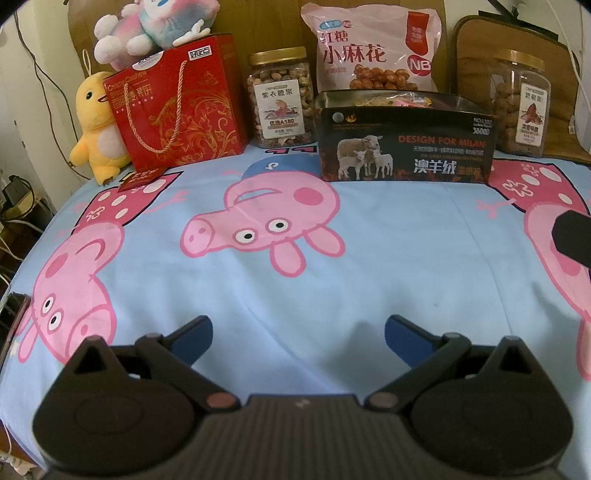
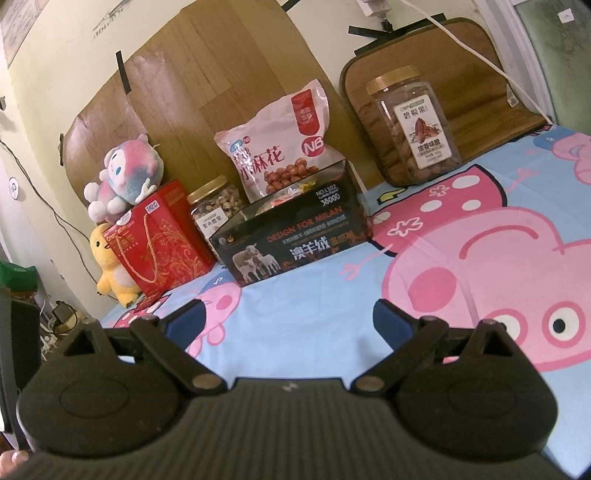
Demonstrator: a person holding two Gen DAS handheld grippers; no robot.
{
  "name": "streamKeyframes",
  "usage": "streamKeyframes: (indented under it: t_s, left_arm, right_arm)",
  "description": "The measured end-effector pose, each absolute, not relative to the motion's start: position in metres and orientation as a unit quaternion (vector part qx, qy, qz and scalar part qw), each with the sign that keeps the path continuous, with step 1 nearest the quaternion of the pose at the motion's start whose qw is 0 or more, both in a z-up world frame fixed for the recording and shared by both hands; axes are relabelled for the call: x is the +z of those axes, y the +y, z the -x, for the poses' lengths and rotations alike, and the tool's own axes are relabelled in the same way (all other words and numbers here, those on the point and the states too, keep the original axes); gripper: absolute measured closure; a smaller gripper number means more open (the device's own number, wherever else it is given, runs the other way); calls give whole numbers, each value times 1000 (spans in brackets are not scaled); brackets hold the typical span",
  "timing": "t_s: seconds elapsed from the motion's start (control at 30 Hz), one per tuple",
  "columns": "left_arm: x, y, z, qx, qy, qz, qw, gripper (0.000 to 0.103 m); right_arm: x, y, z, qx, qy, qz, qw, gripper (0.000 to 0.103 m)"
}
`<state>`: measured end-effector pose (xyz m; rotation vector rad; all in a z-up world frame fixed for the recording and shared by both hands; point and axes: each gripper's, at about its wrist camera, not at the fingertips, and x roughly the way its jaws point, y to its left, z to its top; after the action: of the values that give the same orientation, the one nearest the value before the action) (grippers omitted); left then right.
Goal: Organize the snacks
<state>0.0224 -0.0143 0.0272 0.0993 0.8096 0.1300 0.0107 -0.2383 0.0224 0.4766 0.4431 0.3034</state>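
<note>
A black open box (image 1: 406, 147) (image 2: 291, 243) with small wrapped snacks inside stands at the back of the bed. Behind it leans a pink snack bag (image 1: 373, 48) (image 2: 280, 144). A nut jar with a gold lid (image 1: 280, 99) (image 2: 216, 206) stands left of the box, and a second jar (image 1: 521, 103) (image 2: 413, 125) stands to the right. A red gift bag (image 1: 177, 107) (image 2: 159, 243) is at the far left. My left gripper (image 1: 298, 332) is open and empty, low over the sheet. My right gripper (image 2: 288, 317) is open and empty; its tip shows in the left wrist view (image 1: 572, 236).
A blue Peppa Pig sheet (image 1: 369, 258) (image 2: 325, 295) covers the bed. A yellow plush duck (image 1: 94, 125) (image 2: 110, 266) and a pink-blue plush (image 1: 151, 26) (image 2: 125, 177) sit by the gift bag. A brown cushion (image 2: 472, 74) leans on the wall. Cables hang off the left edge.
</note>
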Motion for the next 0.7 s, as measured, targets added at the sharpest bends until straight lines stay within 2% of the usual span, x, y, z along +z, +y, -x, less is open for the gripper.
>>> streamKeyframes:
  t_s: [0.7]
  left_arm:
    - [26,-16,-21,63,391,-58,916,0]
  right_arm:
    - [23,-239,-10,149,218,-234,936,4]
